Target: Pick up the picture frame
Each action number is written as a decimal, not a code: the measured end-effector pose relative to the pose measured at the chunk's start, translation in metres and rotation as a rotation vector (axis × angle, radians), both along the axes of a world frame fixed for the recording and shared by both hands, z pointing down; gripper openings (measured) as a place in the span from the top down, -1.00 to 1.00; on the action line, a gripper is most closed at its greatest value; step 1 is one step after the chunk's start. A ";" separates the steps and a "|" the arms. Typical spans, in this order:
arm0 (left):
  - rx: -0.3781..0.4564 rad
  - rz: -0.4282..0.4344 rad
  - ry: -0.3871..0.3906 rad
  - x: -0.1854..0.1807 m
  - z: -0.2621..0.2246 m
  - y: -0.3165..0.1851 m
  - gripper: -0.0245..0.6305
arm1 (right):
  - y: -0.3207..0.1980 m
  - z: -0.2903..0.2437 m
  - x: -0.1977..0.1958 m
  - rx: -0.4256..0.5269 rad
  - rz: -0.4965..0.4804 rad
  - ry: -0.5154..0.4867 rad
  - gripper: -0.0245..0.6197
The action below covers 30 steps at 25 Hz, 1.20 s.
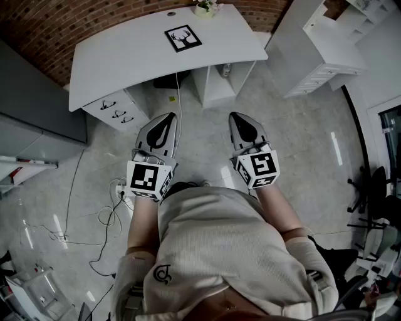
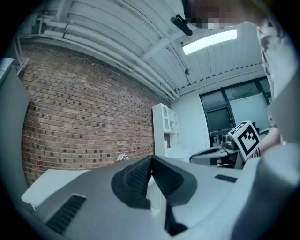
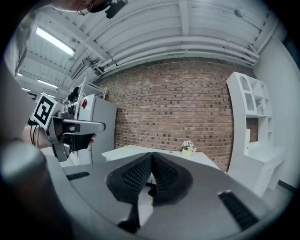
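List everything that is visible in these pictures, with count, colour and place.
picture frame: one, black, with a deer's head, flat on the desk
desk: one, white, before the brick wall
flower pot: one, pale, at the desk's far edge
drawer unit: one, white, under the desk's left end
shelf unit: one, white, right of the desk
cables: several, dark and white, on the floor at left
brick wall: one, red-brown, behind the desk
left gripper: one, grey, jaws shut and empty, short of the desk
right gripper: one, grey, jaws shut and empty, beside the left one
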<state>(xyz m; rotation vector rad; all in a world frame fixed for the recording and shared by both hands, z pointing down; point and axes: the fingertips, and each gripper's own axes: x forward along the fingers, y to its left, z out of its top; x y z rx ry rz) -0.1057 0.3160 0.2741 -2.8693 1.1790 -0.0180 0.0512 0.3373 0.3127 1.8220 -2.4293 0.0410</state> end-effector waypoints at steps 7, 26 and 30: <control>0.002 0.007 -0.003 0.009 -0.001 0.003 0.89 | 0.002 0.000 0.007 0.005 -0.003 -0.008 0.91; -0.060 0.016 -0.018 0.040 0.019 -0.043 0.89 | -0.037 0.027 0.039 -0.102 0.032 -0.025 0.90; -0.068 0.022 -0.026 0.043 0.027 -0.084 0.89 | -0.076 0.033 0.042 -0.113 0.038 -0.026 0.90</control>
